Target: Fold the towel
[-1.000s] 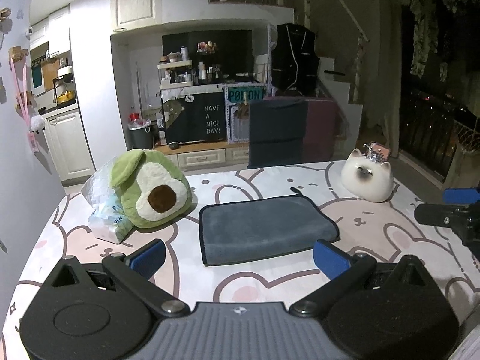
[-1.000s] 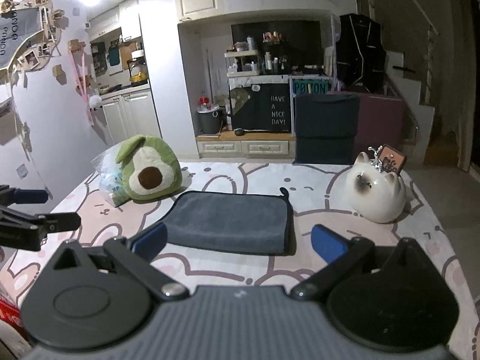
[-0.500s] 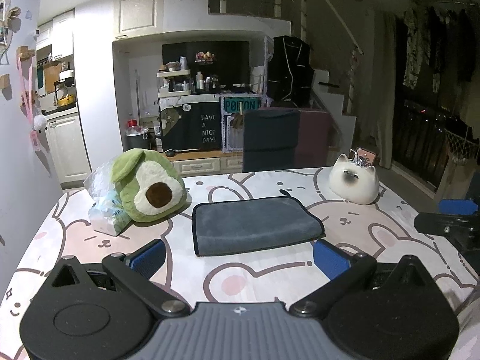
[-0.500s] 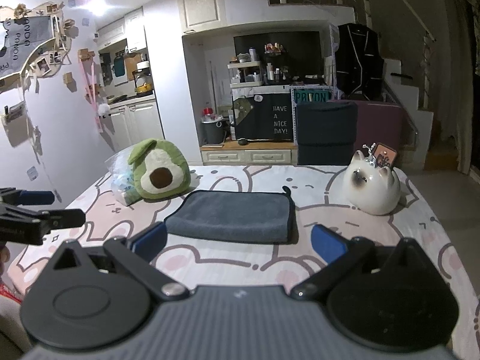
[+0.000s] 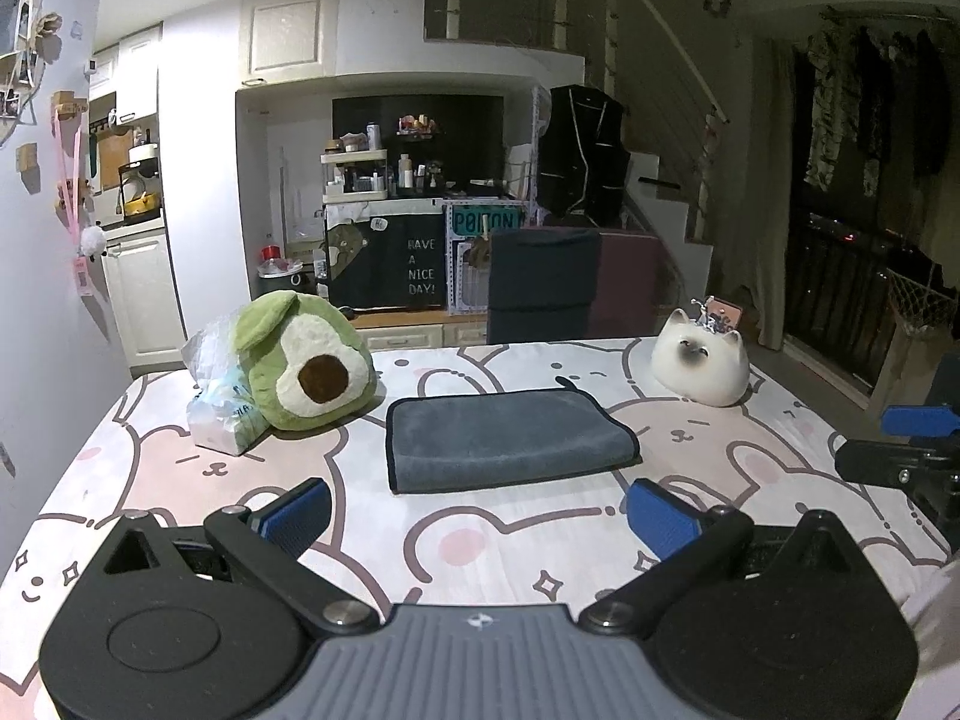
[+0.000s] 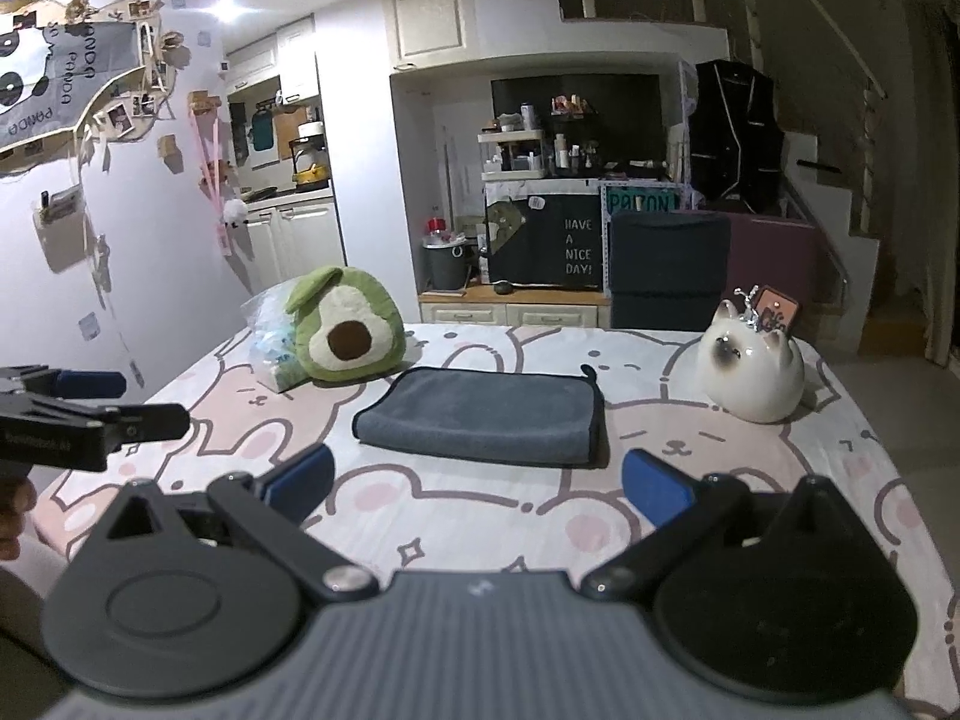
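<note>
A grey towel (image 5: 507, 439) lies folded flat on the bunny-print tablecloth (image 5: 528, 546), its hanging loop at the far right corner; it also shows in the right wrist view (image 6: 483, 416). My left gripper (image 5: 480, 519) is open and empty, held back from the towel's near edge. My right gripper (image 6: 477, 486) is open and empty, also short of the towel. The right gripper shows at the right edge of the left wrist view (image 5: 900, 450). The left gripper shows at the left edge of the right wrist view (image 6: 90, 414).
A green avocado plush (image 5: 306, 363) leans on a plastic bag (image 5: 219, 402) at the towel's far left. A white cat-shaped holder (image 5: 701, 363) stands at the far right. A dark chair (image 5: 543, 285) stands behind the table's far edge.
Both grippers have drawn back and risen from the towel, so it looks smaller and farther. The towel lies unmoved and both grippers stay open.
</note>
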{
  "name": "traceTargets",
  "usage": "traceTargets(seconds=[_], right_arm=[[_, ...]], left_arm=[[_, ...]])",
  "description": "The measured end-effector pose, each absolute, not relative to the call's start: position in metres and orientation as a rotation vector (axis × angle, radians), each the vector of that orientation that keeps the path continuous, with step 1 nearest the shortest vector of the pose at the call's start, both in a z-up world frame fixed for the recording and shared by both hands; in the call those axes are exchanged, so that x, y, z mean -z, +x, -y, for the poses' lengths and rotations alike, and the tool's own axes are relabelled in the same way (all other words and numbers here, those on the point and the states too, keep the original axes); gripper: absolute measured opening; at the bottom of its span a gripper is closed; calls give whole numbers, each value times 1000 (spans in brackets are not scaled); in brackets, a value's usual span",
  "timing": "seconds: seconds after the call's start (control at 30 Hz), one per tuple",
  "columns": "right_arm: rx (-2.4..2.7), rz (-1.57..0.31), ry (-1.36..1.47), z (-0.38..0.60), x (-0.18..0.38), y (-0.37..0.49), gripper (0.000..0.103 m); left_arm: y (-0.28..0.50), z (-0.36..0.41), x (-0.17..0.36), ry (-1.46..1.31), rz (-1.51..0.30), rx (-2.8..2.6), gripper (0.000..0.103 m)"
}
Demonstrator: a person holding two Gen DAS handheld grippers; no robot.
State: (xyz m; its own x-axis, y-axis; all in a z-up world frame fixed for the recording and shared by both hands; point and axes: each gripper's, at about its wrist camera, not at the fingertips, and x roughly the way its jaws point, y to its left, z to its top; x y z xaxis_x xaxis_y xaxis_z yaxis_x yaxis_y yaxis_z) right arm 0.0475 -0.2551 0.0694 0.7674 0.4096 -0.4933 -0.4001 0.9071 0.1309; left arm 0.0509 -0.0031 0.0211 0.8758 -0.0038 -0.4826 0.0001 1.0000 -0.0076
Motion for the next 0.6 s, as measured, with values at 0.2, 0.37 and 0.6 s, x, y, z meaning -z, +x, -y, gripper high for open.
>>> traceTargets(seconds=[0.2, 0.37, 0.6], right_arm=[[-437, -553, 21, 257, -65, 39, 103], [-443, -571, -2, 256, -64, 36, 103], [-443, -581, -31, 255, -61, 33, 103]], left_arm=[[42, 3, -15, -19, -512, 1, 103], [37, 1, -7, -38, -537, -2, 103], [27, 3, -4, -23, -529, -1, 103]])
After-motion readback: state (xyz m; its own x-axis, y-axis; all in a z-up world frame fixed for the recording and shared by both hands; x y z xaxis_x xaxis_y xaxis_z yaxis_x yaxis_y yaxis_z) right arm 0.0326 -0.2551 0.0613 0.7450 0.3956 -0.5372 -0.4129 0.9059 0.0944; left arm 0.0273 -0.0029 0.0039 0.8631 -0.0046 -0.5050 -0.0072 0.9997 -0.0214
